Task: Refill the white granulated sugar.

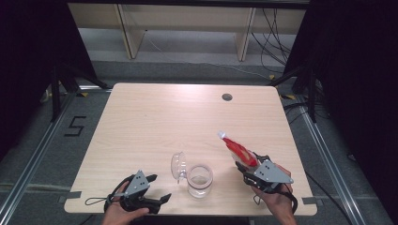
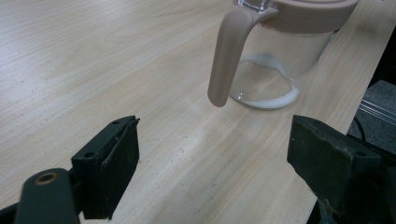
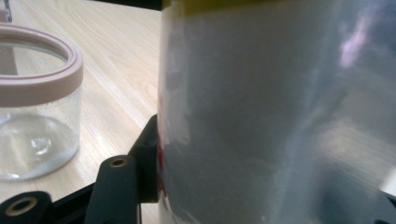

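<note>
the right gripper was clamped on a red-and-white bag near the desk's right front corner, the bag's twisted top slanting up toward the far edge, probably so it could be tipped into the clear jar. the jar stood at the middle of the front edge, lid flipped open (ready for filling). the left gripper rested wide and empty beside it. no writing was legible.
</note>
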